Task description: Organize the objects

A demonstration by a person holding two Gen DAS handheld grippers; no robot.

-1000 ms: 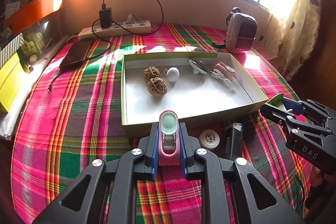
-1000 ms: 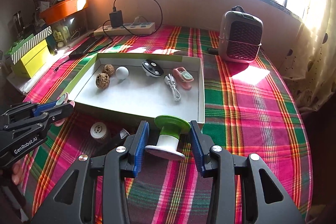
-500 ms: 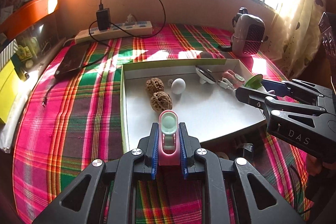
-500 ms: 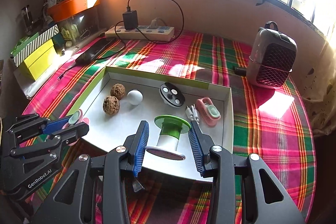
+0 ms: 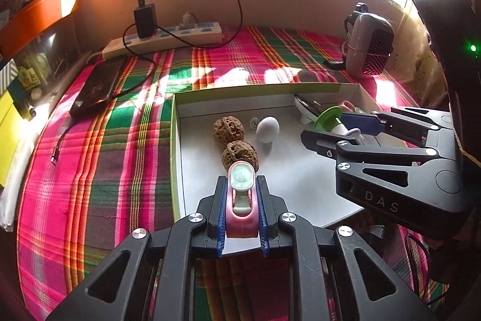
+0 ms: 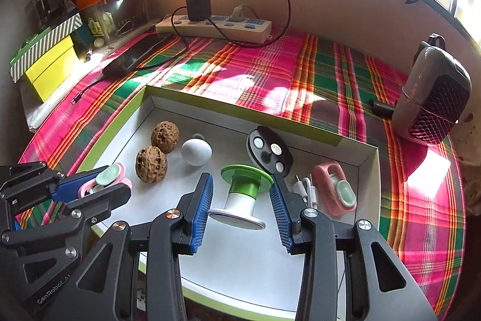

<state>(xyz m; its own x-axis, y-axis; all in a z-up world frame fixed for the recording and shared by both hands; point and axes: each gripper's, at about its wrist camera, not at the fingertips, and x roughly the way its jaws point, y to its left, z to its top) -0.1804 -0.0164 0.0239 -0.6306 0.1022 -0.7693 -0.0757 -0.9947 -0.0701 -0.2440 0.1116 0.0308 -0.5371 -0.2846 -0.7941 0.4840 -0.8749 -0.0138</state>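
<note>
My left gripper (image 5: 240, 185) is shut on a pink clip with a mint-green pad (image 5: 241, 200) and holds it over the front of the white, green-rimmed tray (image 5: 173, 140). Just past the clip lie two walnuts (image 5: 239, 154) and a white egg-shaped piece (image 5: 267, 129). My right gripper (image 6: 241, 182) is shut on a green-topped white spool (image 6: 243, 188) above the tray's middle. To its left, the left gripper (image 6: 120, 179) carries the pink clip (image 6: 109, 174). Also in the tray (image 6: 126, 116) are a black-and-white disc (image 6: 269, 154), a white cable (image 6: 306, 190) and a second pink clip (image 6: 335, 190).
A plaid cloth (image 6: 315, 71) covers the table. At the back lie a power strip (image 6: 215, 24) with a black charger and a dark phone (image 6: 138, 53). A small heater (image 6: 436, 101) stands at the right. Yellow and striped boxes (image 6: 48, 65) sit at the left edge.
Both grippers have moved forward from in front of the tray to above it, each still carrying its item. The tray's contents have not moved.
</note>
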